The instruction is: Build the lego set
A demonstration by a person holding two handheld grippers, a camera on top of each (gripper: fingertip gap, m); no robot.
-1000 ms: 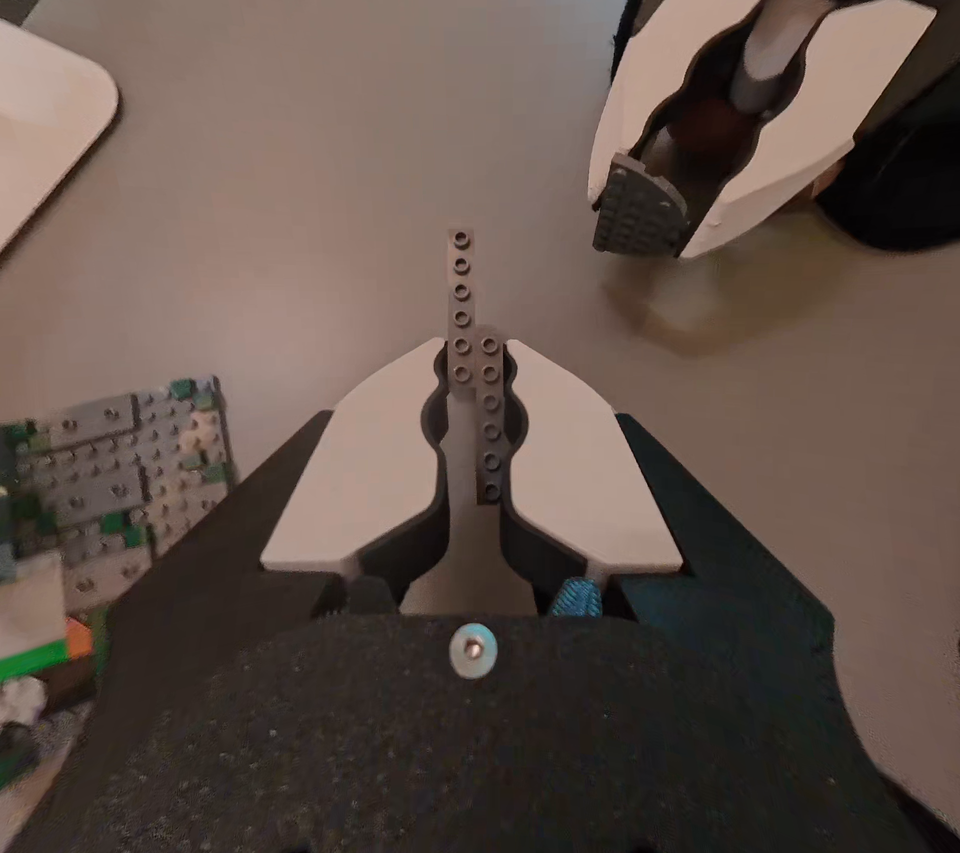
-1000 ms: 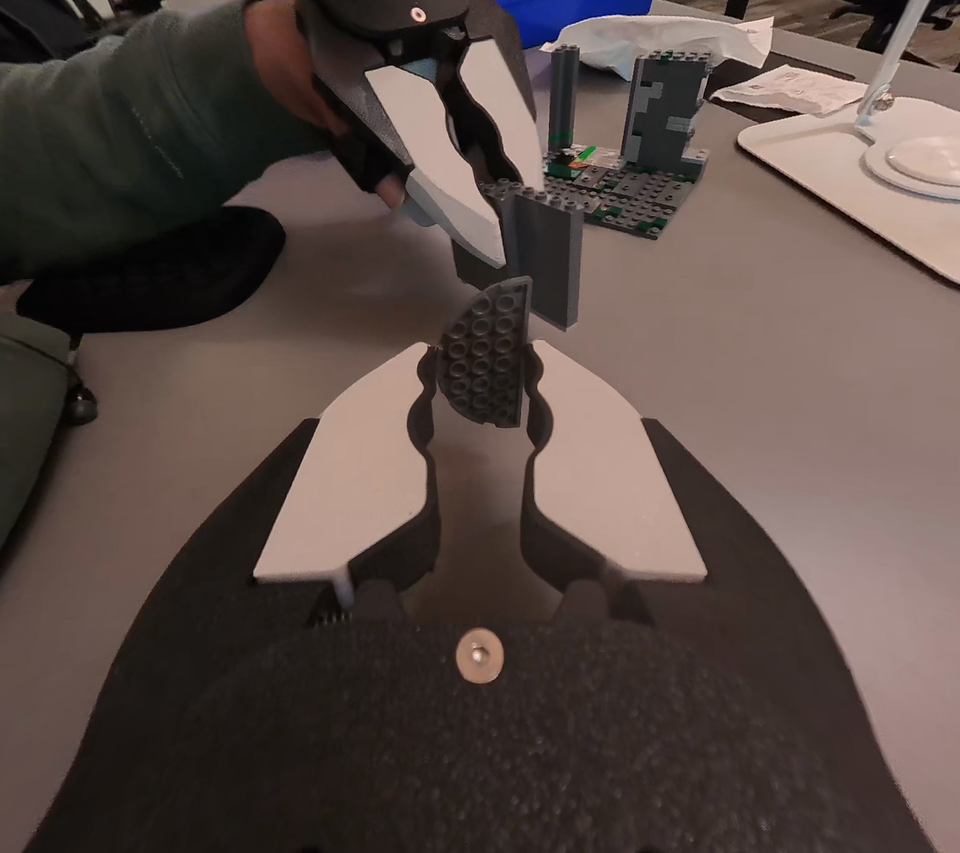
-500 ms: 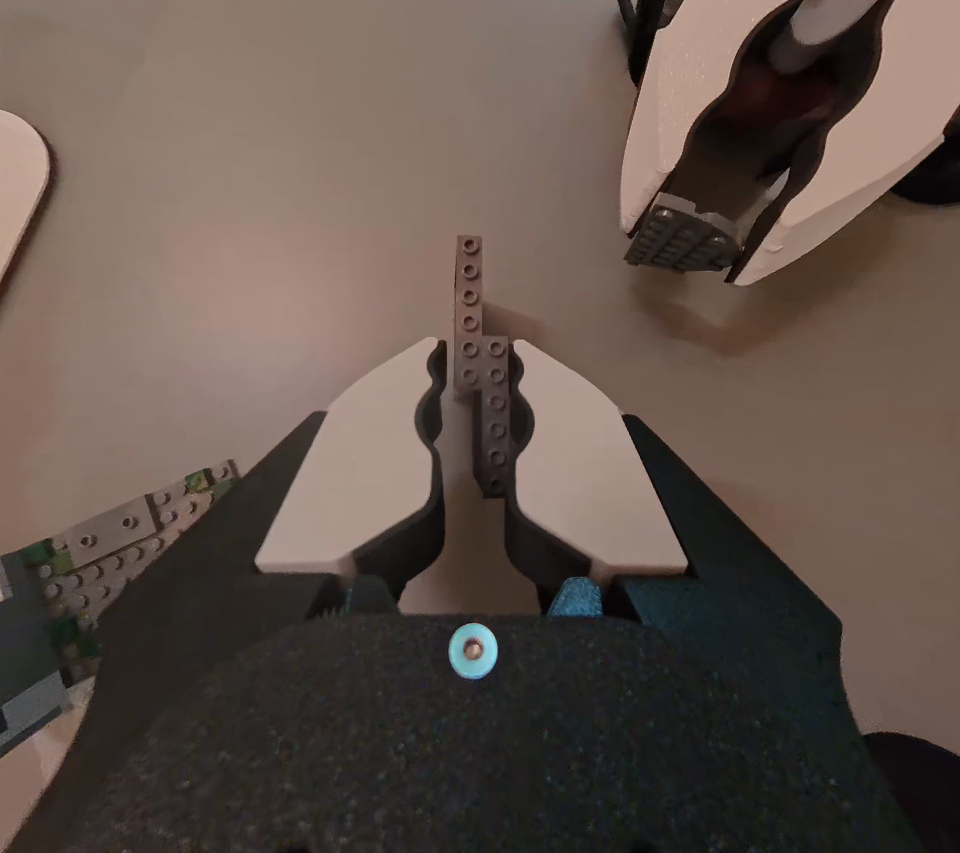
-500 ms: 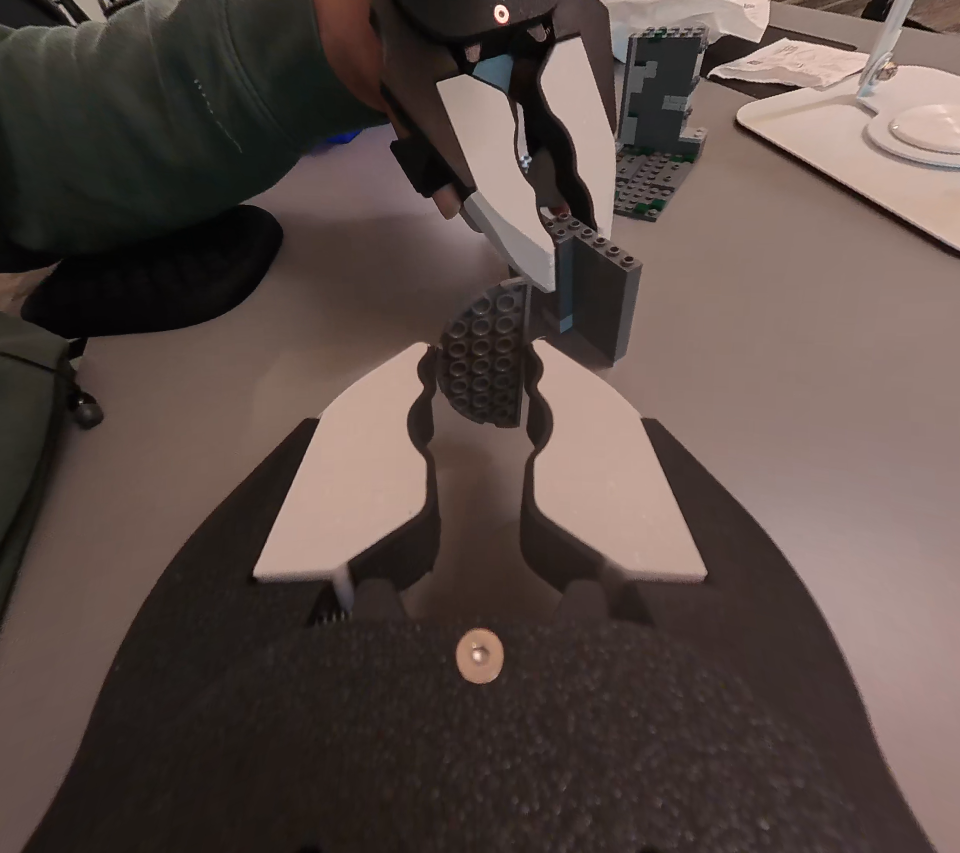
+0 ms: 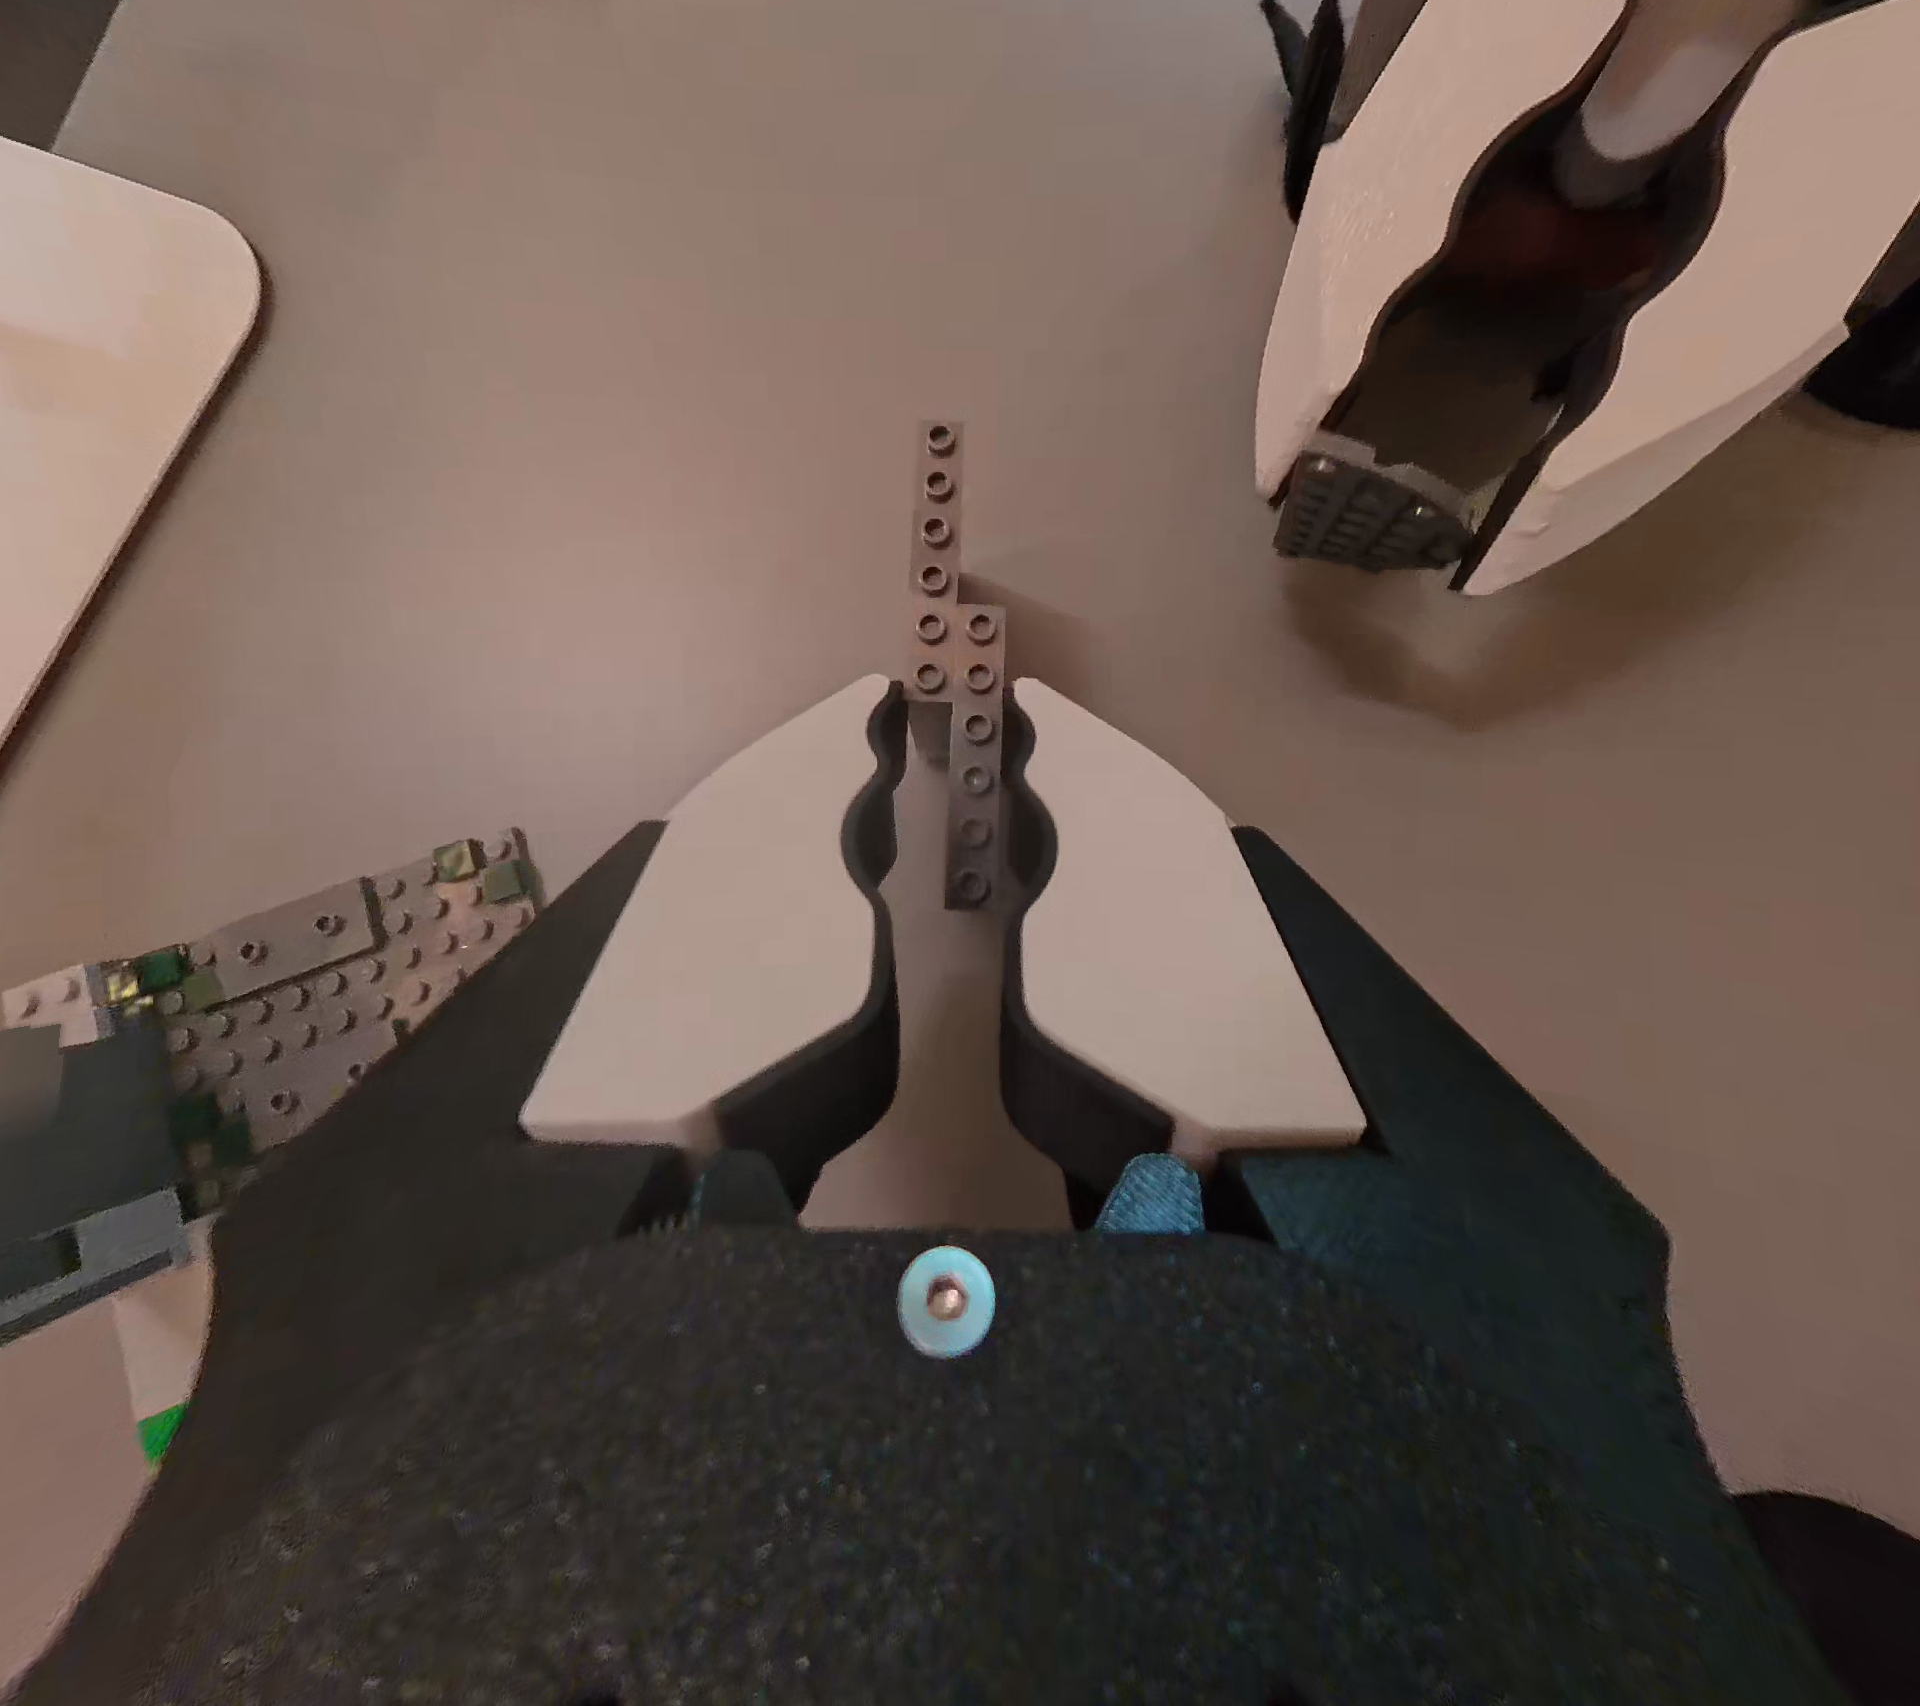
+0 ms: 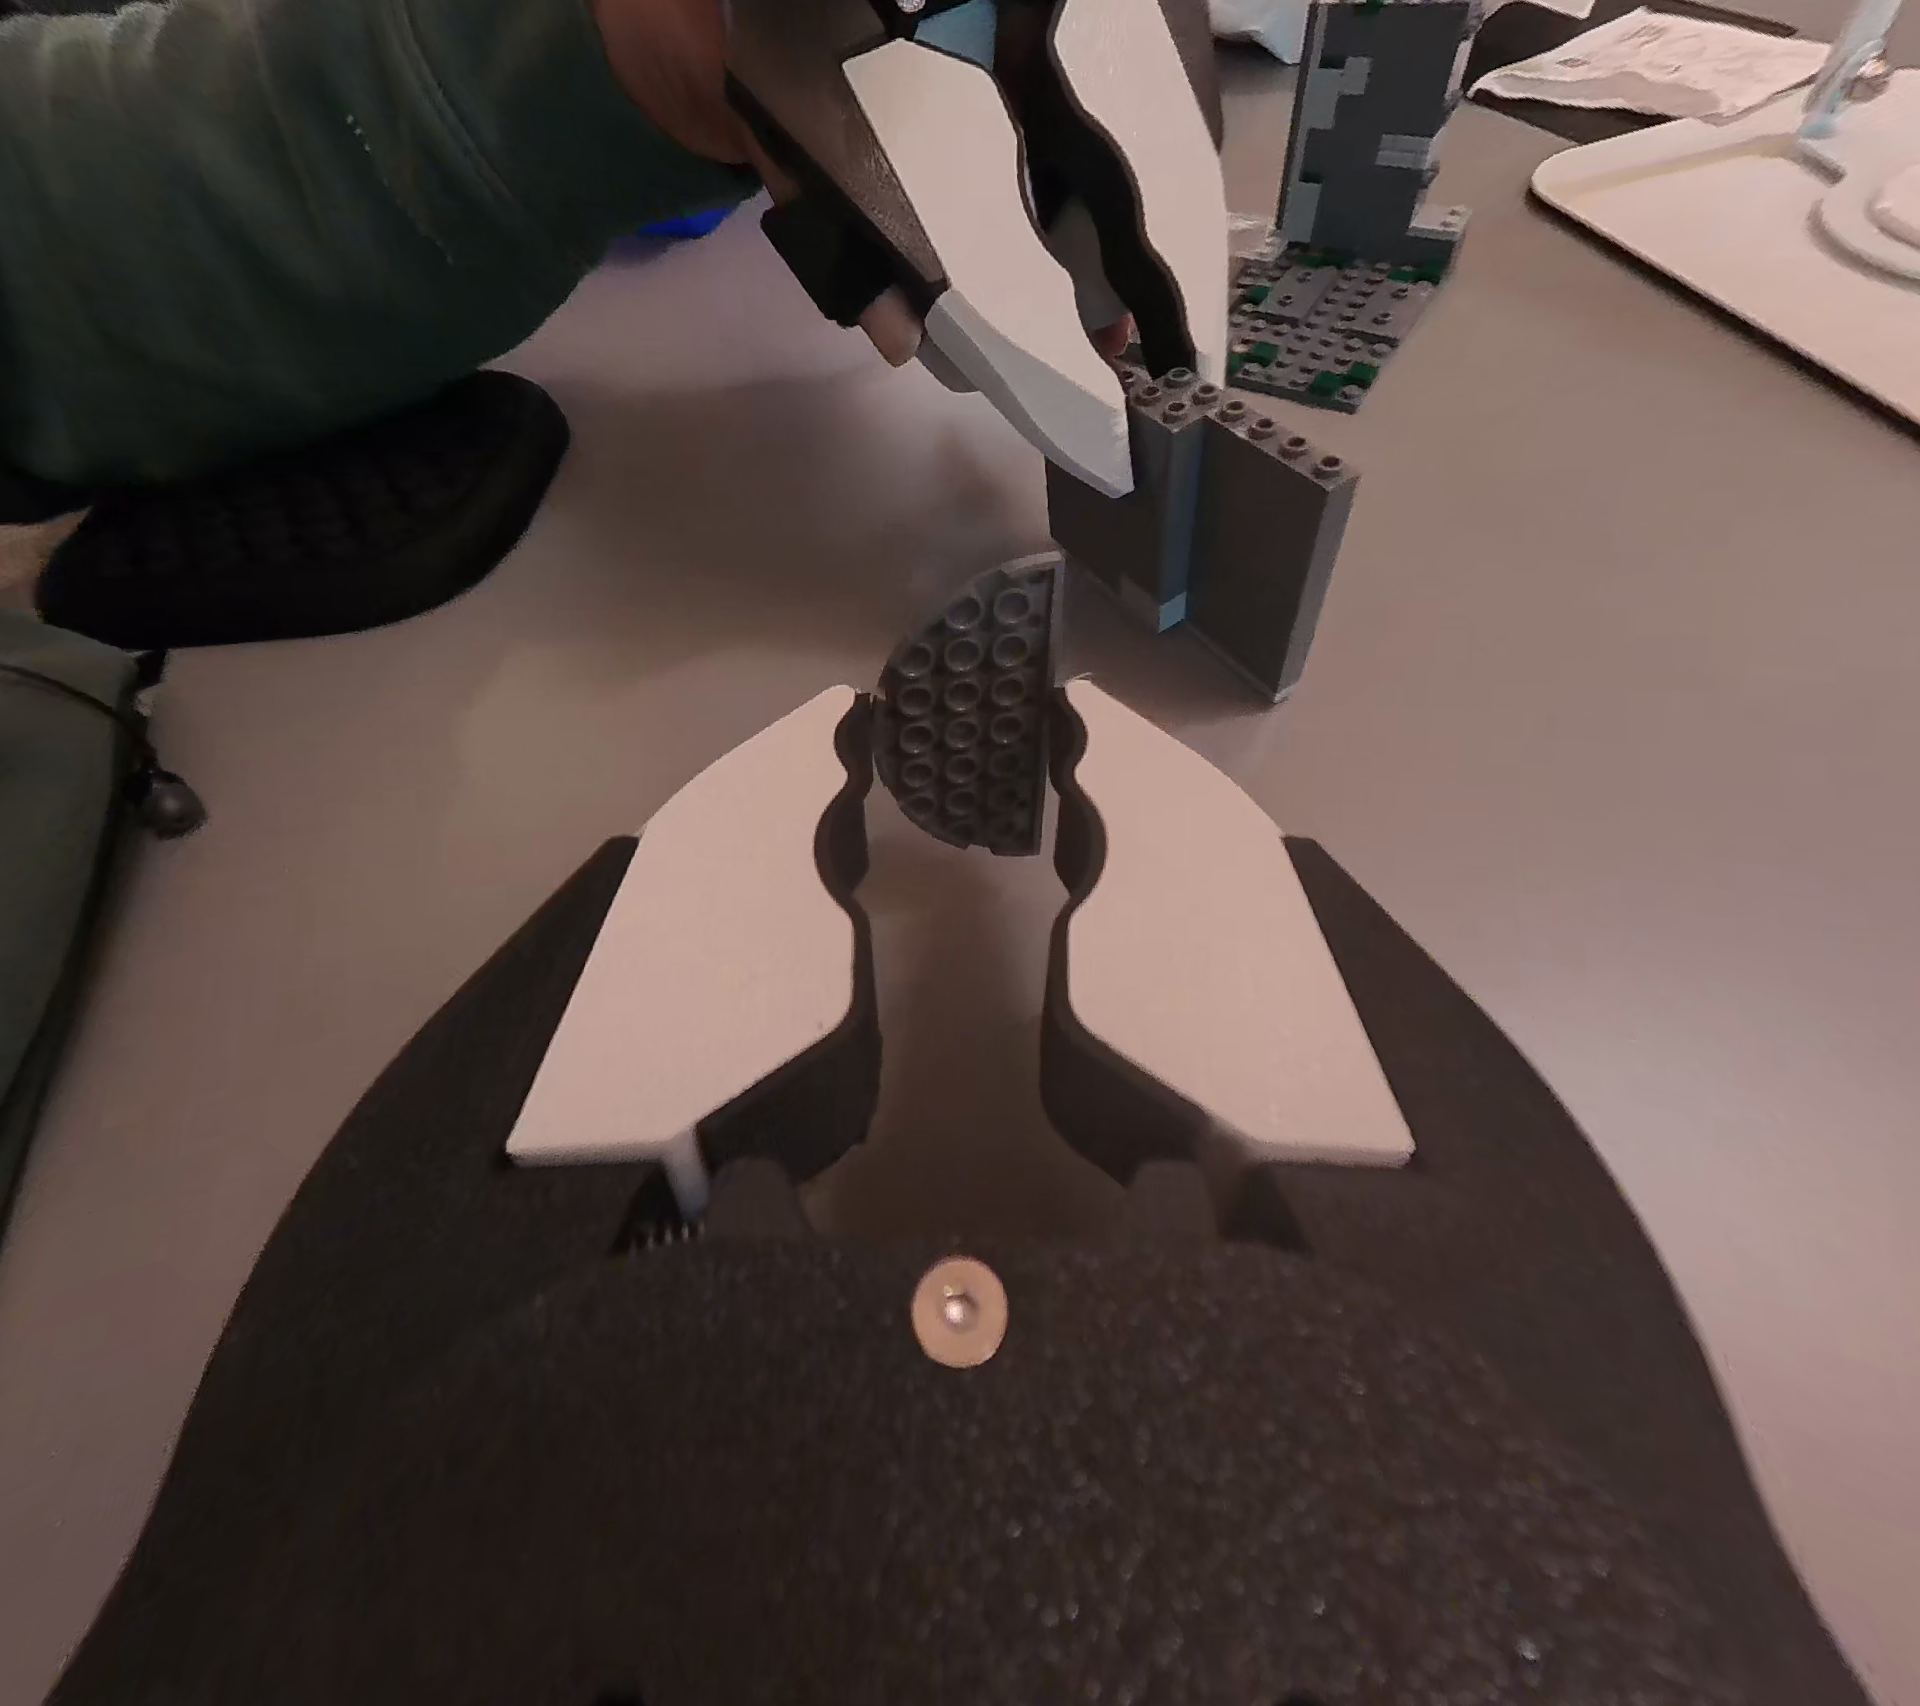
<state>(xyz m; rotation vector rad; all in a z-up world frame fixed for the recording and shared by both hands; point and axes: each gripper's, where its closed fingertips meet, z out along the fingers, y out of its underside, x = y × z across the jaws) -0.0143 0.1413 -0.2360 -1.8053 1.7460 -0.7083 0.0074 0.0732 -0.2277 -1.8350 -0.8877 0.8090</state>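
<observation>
The left hand-held gripper (image 5: 954,692) is pinching the studded top of a dark grey wall assembly (image 6: 1231,534), standing it on the counter (image 6: 1558,721); the right hand-held gripper (image 6: 961,695) is gripping a half-round grey plate (image 6: 971,726) upright, just beside that wall. A partly built grey base (image 6: 1330,316) is sitting behind, toward the counter's far edge.

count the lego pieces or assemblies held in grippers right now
2. A grey wall panel is held upright in the left gripper, its base on the table. A half-round plate is in the right gripper.
</observation>
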